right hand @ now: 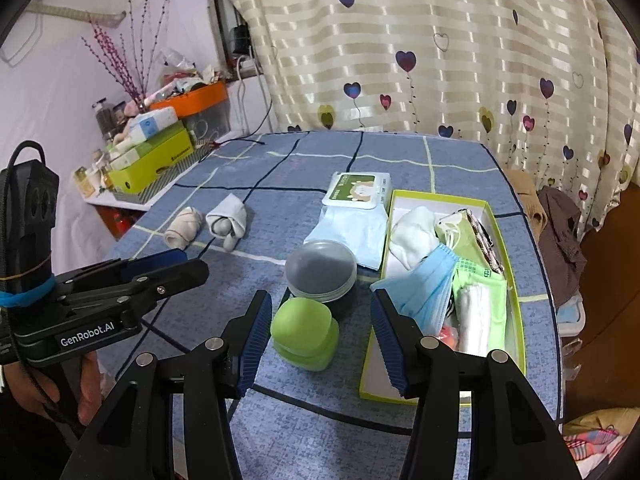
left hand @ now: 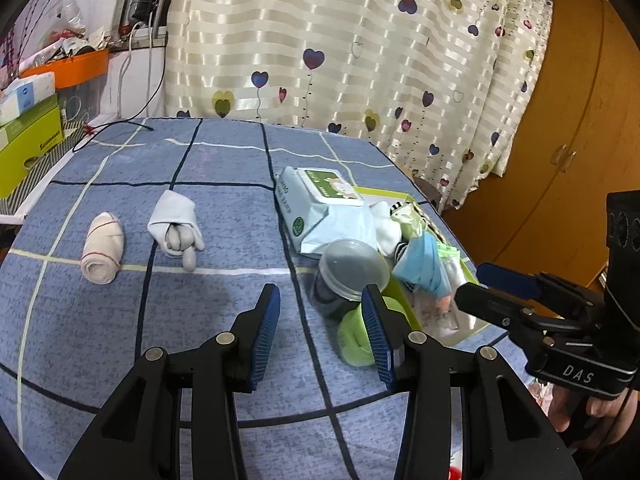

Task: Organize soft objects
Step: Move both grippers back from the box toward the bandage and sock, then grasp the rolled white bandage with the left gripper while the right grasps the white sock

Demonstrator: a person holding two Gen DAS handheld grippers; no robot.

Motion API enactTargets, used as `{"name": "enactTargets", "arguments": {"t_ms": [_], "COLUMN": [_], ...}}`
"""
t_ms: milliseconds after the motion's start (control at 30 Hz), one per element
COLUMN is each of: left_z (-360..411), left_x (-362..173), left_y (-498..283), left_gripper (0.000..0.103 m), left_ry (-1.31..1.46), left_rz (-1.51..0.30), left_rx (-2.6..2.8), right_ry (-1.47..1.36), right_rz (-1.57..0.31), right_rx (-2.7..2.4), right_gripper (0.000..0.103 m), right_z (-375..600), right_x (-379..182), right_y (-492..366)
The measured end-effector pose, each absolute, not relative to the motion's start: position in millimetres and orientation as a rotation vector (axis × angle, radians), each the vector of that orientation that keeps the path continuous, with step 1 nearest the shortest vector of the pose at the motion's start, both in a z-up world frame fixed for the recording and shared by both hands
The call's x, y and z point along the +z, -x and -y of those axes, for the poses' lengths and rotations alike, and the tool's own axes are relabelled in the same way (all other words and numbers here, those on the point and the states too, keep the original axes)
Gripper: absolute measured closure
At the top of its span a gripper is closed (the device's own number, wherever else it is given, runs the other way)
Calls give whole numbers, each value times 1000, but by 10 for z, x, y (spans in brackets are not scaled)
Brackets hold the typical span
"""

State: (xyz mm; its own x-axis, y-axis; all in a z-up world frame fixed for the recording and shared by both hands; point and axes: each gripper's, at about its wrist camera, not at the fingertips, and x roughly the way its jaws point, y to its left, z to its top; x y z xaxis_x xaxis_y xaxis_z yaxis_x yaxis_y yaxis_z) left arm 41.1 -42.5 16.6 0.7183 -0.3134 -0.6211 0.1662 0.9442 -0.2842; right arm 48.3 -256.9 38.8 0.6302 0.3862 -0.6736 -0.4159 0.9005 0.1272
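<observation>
Both grippers are hovering over the blue checked tabletop (right hand: 452, 152) with nothing between their pads: the left gripper (left hand: 322, 336) is standing wide open above bare cloth, and the right gripper (right hand: 320, 334) is standing open too, framing a green rounded container (right hand: 304, 334) without touching it. The soft things are lying in two places: a rolled beige sock (left hand: 103, 249) and a white-and-grey sock bundle (left hand: 178, 228) are sitting side by side, well apart from the lime-edged box (right hand: 516, 296), which is already holding a white sock (right hand: 414, 236), a blue face mask (right hand: 424, 284) and some green packets (right hand: 480, 304). The main risk, as I judge it, is crowding near the box: a clear-lidded jar (right hand: 320, 268), the green container and a wet-wipes pack (right hand: 356, 192) are sitting just beside it, so a gripper carrying a sock across could be knocking the jar over or snagging the mask that is spilling over the box's near edge. The loosely bundled sock may also be unrolling if it is pinched by one layer only. The two grippers are working close together and could be colliding. What lies under the mask and packets is hidden, the jar's dark contents are hard to make out, and the box's near corner is cut off behind the right gripper.
</observation>
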Motion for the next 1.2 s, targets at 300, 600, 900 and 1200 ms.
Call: {"name": "enactTargets", "arguments": {"t_ms": [300, 600, 900, 1200], "left_z": [215, -121, -474, -803], "left_x": [119, 70, -65, -170], "left_y": [-459, -507, -622, -759], "left_gripper": [59, 59, 59, 59], "left_ry": [237, 267, 306, 333], "left_rz": [-717, -718, -744, -754], "left_rx": [-218, -142, -70, -6], "right_ry": [62, 101, 176, 222], "right_rz": [-764, -784, -805, -854], "right_rx": [482, 546, 625, 664], "right_gripper": [52, 52, 52, 52], "right_z": [2455, 2068, 1538, 1070], "right_x": [402, 354, 286, 204], "right_y": [-579, -772, -981, -1289]}}
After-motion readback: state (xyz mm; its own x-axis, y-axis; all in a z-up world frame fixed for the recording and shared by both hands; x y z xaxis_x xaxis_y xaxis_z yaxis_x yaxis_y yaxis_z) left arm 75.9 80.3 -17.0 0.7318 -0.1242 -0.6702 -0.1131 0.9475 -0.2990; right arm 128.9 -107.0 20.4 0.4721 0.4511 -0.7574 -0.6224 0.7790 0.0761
